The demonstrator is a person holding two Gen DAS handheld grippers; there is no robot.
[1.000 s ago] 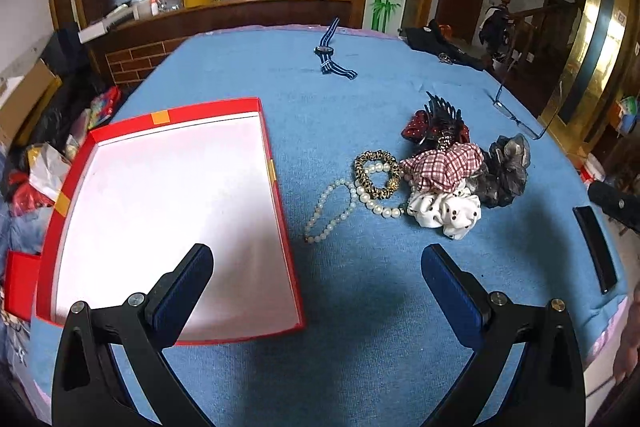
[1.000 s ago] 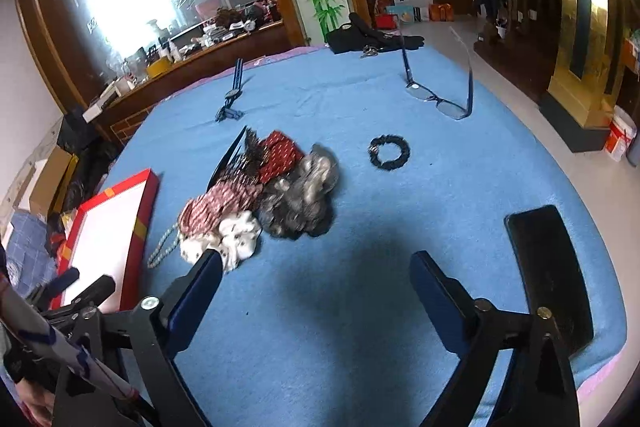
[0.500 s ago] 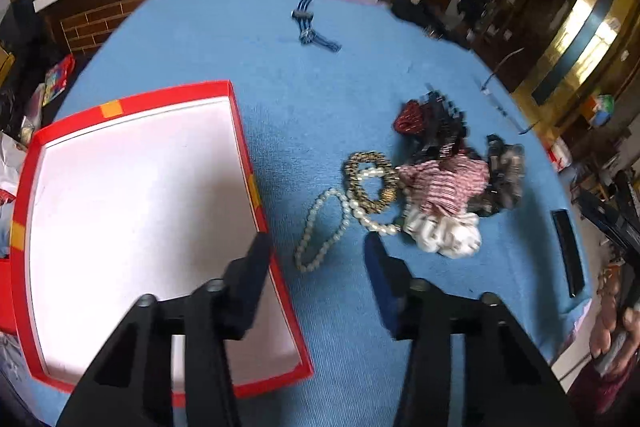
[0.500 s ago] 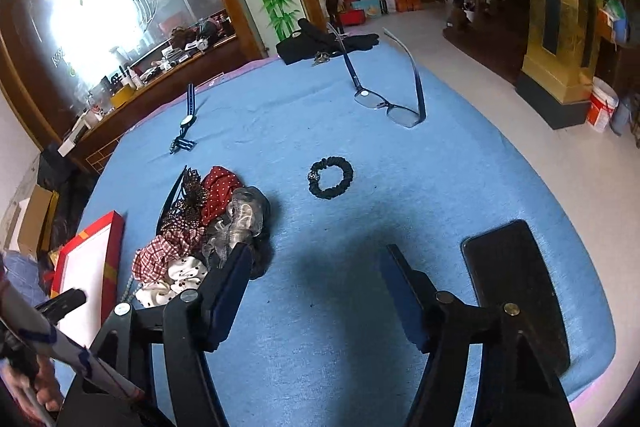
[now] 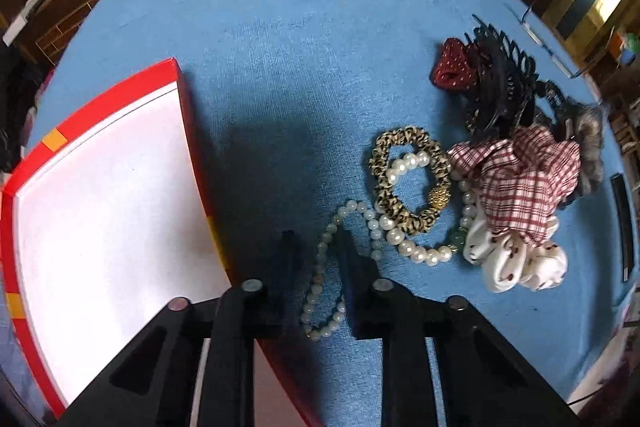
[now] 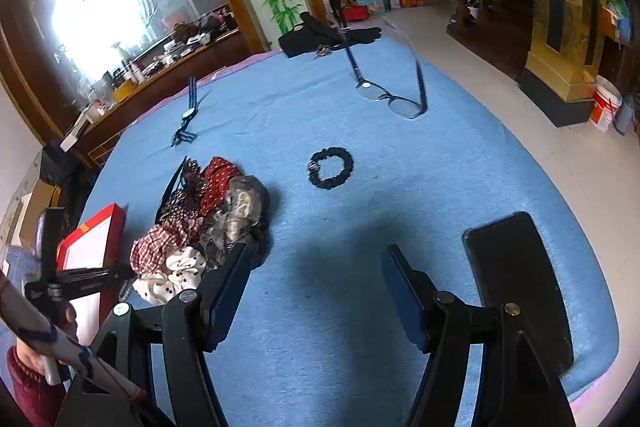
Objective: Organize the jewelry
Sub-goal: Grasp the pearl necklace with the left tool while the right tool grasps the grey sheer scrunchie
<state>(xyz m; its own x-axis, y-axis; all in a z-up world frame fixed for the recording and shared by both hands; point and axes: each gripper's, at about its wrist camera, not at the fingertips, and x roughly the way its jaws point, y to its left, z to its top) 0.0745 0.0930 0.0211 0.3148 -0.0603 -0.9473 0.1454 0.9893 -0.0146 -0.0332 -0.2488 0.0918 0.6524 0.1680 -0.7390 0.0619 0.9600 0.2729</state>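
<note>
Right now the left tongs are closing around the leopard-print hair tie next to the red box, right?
Not quite. In the left wrist view the left tongs straddle the pale bead bracelet, not the leopard-print hair tie, which lies further off. The red box is beside them.

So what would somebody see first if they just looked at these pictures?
Probably the left gripper, its fingers closing around one side of a pale bead bracelet on the blue tablecloth. Left of it lies a big red box lid with a white inside. To the right sits a heap of scrunchies topped by a red plaid scrunchie, with a leopard-print scrunchie overlapping a pearl bracelet.
</note>
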